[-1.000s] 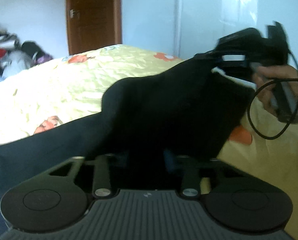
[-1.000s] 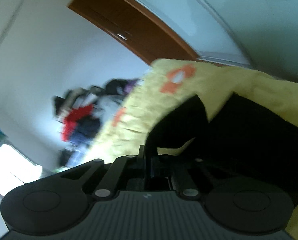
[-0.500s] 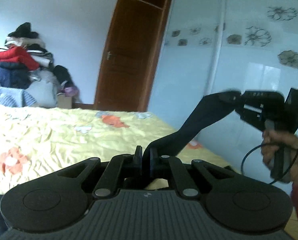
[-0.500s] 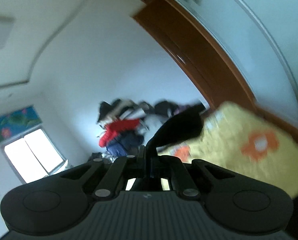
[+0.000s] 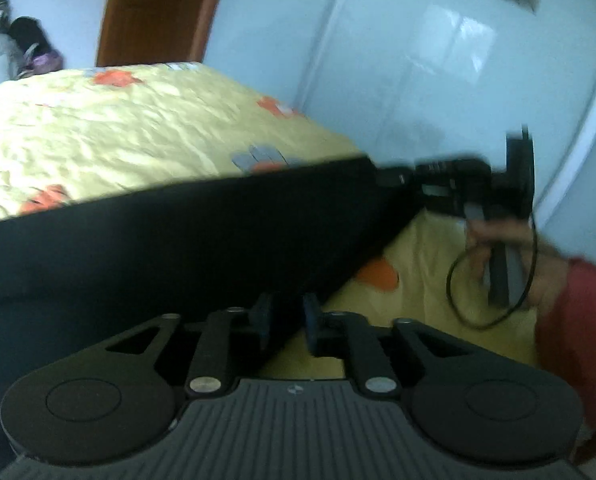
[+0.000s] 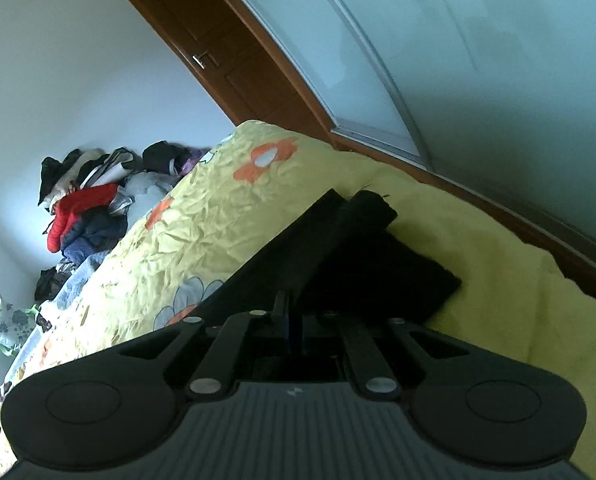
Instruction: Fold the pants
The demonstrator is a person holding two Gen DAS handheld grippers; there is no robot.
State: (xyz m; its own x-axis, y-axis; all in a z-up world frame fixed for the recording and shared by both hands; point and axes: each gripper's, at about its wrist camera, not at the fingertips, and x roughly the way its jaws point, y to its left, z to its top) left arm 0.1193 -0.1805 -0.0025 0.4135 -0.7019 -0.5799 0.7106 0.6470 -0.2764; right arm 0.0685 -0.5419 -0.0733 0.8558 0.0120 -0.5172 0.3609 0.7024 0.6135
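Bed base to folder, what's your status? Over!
Left tool just opened, pants edge loose between. Right tool starting to open, gripping pants. Pants stretched over bed; nothing in the way.

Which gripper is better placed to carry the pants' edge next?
Probably right. The right gripper has the pants edge pinched, though its jaws have just been opening; the left gripper has just opened, its pads off the cloth.
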